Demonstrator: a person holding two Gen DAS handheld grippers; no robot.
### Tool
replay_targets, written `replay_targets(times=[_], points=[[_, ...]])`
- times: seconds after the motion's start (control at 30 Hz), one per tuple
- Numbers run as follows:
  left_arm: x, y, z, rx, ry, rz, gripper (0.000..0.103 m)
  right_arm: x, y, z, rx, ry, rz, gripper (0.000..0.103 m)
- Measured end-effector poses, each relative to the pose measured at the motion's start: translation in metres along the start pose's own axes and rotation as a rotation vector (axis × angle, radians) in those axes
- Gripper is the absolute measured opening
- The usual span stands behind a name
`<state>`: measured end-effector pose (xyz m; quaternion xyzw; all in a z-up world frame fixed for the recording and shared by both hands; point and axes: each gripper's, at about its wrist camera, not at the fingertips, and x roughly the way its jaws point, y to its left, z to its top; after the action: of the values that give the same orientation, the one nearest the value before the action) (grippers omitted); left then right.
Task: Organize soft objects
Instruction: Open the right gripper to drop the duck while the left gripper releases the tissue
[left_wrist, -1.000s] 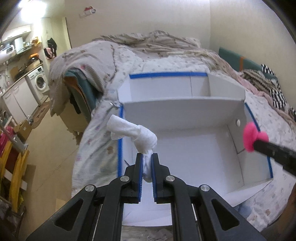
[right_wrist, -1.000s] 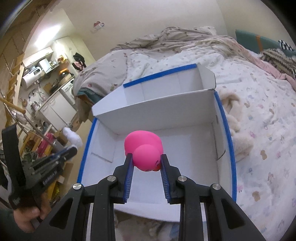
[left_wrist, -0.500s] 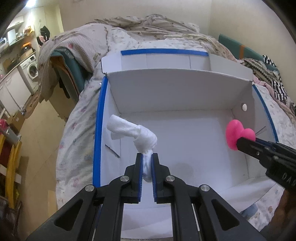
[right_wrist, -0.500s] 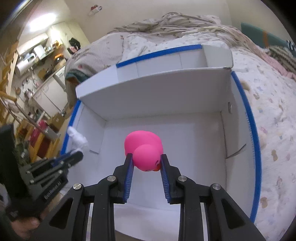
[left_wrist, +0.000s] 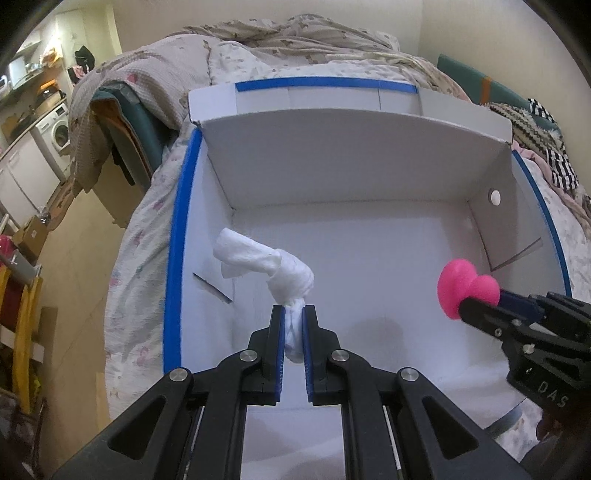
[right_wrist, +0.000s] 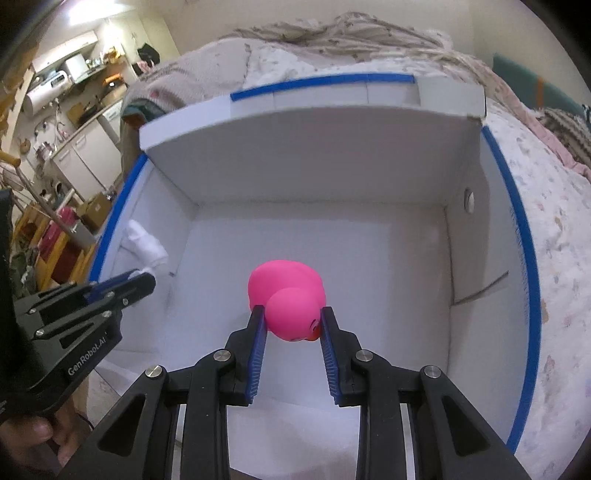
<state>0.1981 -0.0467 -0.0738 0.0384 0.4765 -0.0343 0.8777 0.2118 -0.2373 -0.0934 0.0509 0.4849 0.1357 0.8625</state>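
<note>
A: Jaws first. What do you read on the left gripper (left_wrist: 293, 314)?

B: I see its two blue pads pressed together on the tail of a white cloth (left_wrist: 273, 267). The twisted bundle sticks up and leftward beyond the fingertips, hanging in the air over the box floor.

A: And the right gripper (right_wrist: 291, 314)?

B: Clamped on a pink rubber duck (right_wrist: 286, 291), one pad on each side of its head, body pointing away from the camera. I note a bit of orange at the beak, low on the right. The left wrist view shows the same duck (left_wrist: 467, 290) at the tip of that gripper, coming in from the right.

A: Container status?

B: One white cardboard box (left_wrist: 369, 184) with blue tape along its rim, resting on a bed with a patterned blanket (right_wrist: 561, 229). A white divider wall crosses it; the near compartment is large, and I see only bare floor in it. Both items hang above this near compartment, cloth towards the left wall, duck nearer the middle. The far compartment is narrow; I cannot tell what it contains.

A: Anything else logged?

B: A hand (right_wrist: 33, 439) grips the left tool's handle at the lower left edge of the right wrist view.
</note>
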Motion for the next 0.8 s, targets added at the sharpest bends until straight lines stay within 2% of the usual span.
replay_targets(times=[0.23, 0.5, 0.57, 0.6, 0.63, 0.7, 0.77, 0.8], points=[[0.008, -0.006, -0.004, 0.02, 0.025, -0.004, 0.008, 0.011, -0.012, -0.008, 0.062, 0.074, -0.016, 0.03], [0.01, -0.006, -0.005, 0.02, 0.039, -0.011, 0.009, 0.011, -0.019, -0.009, 0.1, 0.078, -0.014, 0.031], [0.011, -0.007, -0.005, 0.025, 0.044, -0.012, 0.01, 0.01, -0.02, -0.008, 0.107, 0.076, -0.005, 0.042], [0.011, -0.007, -0.005, 0.026, 0.047, -0.012, 0.012, 0.01, -0.02, -0.007, 0.108, 0.073, -0.002, 0.067], [0.011, -0.006, -0.005, 0.026, 0.051, -0.013, 0.015, 0.008, -0.022, -0.008, 0.111, 0.063, 0.0, 0.088], [0.012, -0.006, -0.004, 0.018, 0.056, -0.016, 0.023, 0.005, -0.023, -0.007, 0.123, 0.047, 0.023, 0.103], [0.011, -0.004, -0.004, 0.005, 0.056, -0.025, 0.044, 0.006, -0.021, -0.006, 0.112, 0.066, 0.029, 0.103], [0.009, -0.004, -0.004, 0.001, 0.049, -0.023, 0.065, 0.005, -0.021, -0.005, 0.107, 0.06, 0.019, 0.103]])
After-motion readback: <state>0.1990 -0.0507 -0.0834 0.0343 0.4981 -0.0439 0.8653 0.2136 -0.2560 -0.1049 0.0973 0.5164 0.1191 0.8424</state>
